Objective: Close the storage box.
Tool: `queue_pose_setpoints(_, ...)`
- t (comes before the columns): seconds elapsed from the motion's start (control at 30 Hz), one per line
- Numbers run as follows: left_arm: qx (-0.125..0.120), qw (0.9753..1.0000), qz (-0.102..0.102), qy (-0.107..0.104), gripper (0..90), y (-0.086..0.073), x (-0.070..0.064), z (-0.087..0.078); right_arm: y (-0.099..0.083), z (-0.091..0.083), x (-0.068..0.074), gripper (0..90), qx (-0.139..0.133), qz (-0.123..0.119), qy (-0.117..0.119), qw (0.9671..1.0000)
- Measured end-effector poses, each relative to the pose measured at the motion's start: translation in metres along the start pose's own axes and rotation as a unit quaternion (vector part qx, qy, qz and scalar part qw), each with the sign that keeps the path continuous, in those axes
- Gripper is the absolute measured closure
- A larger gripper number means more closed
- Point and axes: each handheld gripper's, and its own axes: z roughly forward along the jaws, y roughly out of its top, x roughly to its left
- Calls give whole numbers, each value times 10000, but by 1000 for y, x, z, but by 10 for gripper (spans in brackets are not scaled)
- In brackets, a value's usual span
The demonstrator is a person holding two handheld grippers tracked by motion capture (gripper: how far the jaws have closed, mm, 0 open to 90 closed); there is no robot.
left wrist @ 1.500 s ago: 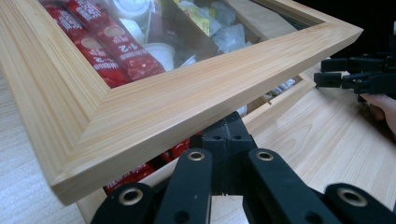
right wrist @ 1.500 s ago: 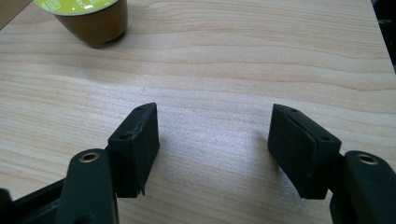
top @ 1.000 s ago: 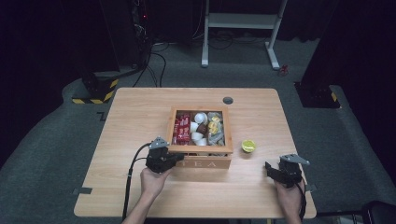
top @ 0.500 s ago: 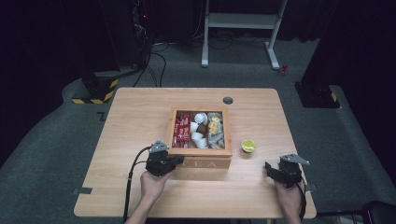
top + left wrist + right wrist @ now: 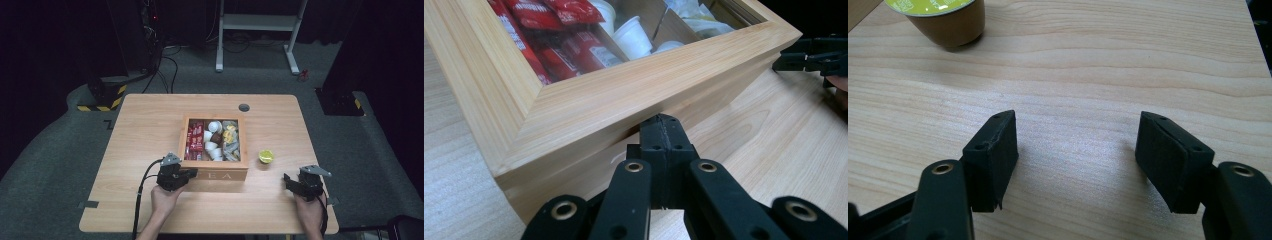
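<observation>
From the high view, I see the square light-wood tea box with a glass-paned lid [image 5: 216, 150] at the centre of the pale wooden table [image 5: 140, 125], its compartments showing red sachets [image 5: 195, 140], white cups [image 5: 210, 142] and yellow packets [image 5: 230, 136]. A small grey round cap [image 5: 244, 107] sits in the tabletop at the box's 12 o'clock. A brown capsule with a lime-green foil top [image 5: 266, 156] stands at the box's 3 o'clock, just apart from its wall. My left gripper [image 5: 186, 175] rests at the box's 7 o'clock, its tips against the front face. My right gripper [image 5: 290, 181] lies at 4 o'clock, well apart from the box and near the capsule.

In the left gripper view, the box corner [image 5: 589, 120] looms ahead of me, and the left gripper [image 5: 664, 131] has its jaws pressed together, pads meeting with nothing between them, tips right under the lid's front edge. The right gripper [image 5: 784, 59] shows at 2 o'clock.

In the right gripper view, the right gripper [image 5: 1075, 155] stands spread wide over bare tabletop [image 5: 1098, 60], gripping nothing. The capsule [image 5: 945, 17] sits at 11 o'clock, ahead of the jaws and clear of them.
</observation>
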Motion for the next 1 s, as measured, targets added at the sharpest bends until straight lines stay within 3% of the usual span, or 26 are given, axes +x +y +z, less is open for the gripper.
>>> queue_pose_setpoints(0.33, -42, 10000, 67, 12, 900, -3, -1, -1, 0, 0, 0, 333, 0, 1, -1, 10000)
queue_pose_setpoints(0.47, -208, 9998, 4, -35, 900, -1, 0, -10, 0, 0, 0, 333, 0, 0, -1, 10000)
queue_pose_setpoints(1.0, -449, 9990, -58, -61, 873, 6, 9, -33, 0, 0, 0, 333, -1, 0, -1, 10000)
